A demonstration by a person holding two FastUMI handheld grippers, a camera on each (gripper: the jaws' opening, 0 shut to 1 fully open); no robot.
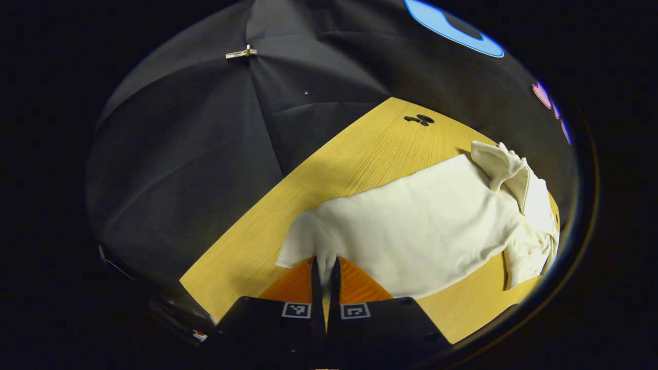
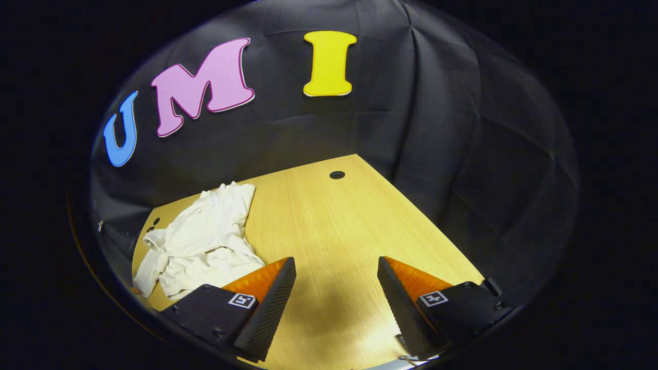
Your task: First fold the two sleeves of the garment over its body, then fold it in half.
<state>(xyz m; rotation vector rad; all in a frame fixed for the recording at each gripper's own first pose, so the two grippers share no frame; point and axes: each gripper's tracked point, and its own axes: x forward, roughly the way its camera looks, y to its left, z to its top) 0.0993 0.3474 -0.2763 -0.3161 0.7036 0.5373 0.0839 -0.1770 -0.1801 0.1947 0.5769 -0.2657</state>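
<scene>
The left gripper (image 1: 325,267) is pinching an edge of the white garment (image 1: 421,226) between its nearly closed fingers; the cloth is lying beyond them on the wooden table (image 1: 360,154). The right gripper (image 2: 336,280) is hovering with fingers spread wide, the garment lying crumpled beyond its left finger.

garment (image 1: 426,226) on table (image 1: 354,154), left of right gripper (image 2: 336,282)

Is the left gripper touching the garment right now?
Touching. In the left gripper view, the left gripper is shut on a pinched fold of the white garment's near edge, with the cloth showing between its two fingers.
</scene>
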